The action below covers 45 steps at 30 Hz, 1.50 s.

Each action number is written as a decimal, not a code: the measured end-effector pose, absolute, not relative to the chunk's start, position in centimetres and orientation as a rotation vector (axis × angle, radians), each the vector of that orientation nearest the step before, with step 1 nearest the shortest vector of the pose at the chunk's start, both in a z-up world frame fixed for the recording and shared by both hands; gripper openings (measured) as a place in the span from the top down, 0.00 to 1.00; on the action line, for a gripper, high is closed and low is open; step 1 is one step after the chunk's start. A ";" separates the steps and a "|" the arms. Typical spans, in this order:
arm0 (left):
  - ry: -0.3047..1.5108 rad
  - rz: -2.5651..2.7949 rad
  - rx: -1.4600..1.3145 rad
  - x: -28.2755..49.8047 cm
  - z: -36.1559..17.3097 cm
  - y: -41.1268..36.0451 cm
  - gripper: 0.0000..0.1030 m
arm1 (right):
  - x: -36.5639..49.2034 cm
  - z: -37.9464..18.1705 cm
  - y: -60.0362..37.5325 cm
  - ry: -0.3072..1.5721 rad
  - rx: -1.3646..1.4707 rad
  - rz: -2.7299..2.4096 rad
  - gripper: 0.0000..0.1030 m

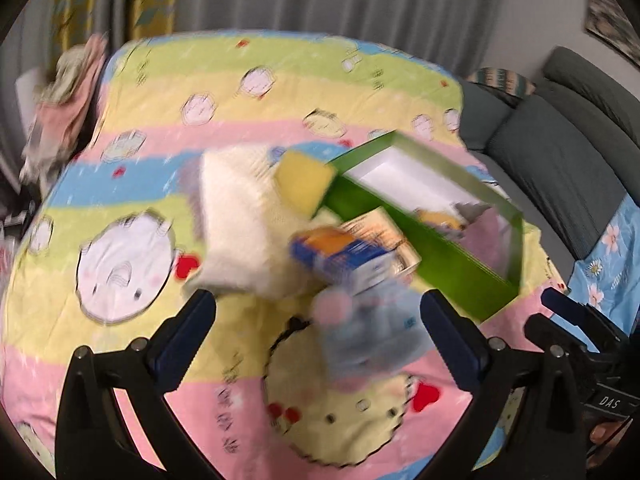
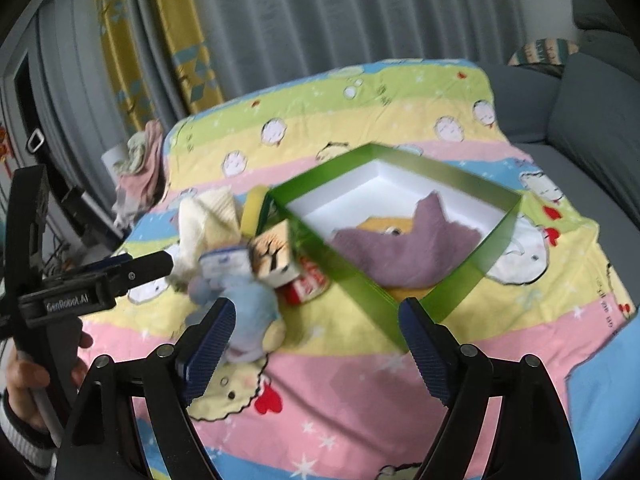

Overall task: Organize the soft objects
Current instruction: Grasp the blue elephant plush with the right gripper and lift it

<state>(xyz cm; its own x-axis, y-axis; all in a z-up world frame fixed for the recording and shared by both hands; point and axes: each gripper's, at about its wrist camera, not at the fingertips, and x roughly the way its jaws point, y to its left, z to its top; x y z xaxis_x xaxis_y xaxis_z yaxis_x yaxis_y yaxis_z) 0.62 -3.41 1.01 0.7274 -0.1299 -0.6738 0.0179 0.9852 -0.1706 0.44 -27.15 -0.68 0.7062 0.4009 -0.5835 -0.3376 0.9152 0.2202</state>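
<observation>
Both the left hand-held gripper [image 1: 316,328] and right hand-held gripper [image 2: 316,332] gape empty between picks; next, close on the blue toy [image 2: 244,312] lying on the bed at 9 o'clock of the green box [image 2: 360,292].

Motion-blurred blue soft toy [image 1: 372,332], yellow item [image 2: 384,226] half hidden under purple cloth [image 2: 404,248]

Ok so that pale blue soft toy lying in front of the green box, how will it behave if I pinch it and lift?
The pale blue soft toy looks plush and slumped on the quilt, so it will probably squash between the pads and droop. It seems light and unlikely to roll. Blur hides its details.
</observation>
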 end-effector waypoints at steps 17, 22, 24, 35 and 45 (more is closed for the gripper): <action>0.849 -0.273 -0.400 0.3 -4.1 -2.0 0.01 | 1.5 -6.5 -20.9 0.783 -0.031 0.604 0.18; 0.863 -0.321 -0.384 2.1 -4.5 -3.5 0.01 | 2.9 -7.1 -19.4 0.774 -0.063 0.625 0.18; 0.874 -0.341 -0.380 2.9 -4.9 -3.6 0.01 | 3.5 -7.3 -18.9 0.773 -0.058 0.649 0.18; 0.902 -0.402 -0.386 5.0 -5.7 -5.0 0.13 | 5.5 -8.5 -19.2 0.797 0.033 0.657 0.38; 0.872 -0.407 -0.340 2.5 -4.0 -5.6 0.19 | 3.2 -7.3 -19.7 0.754 0.053 0.655 0.42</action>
<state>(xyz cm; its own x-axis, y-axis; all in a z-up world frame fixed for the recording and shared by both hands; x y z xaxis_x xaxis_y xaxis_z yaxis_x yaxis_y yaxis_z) 2.51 -5.61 -4.04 0.5759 -0.4754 -0.6650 0.2040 0.8713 -0.4462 3.22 -19.74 -7.34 0.5414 0.5691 -0.6189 -0.5326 0.8017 0.2714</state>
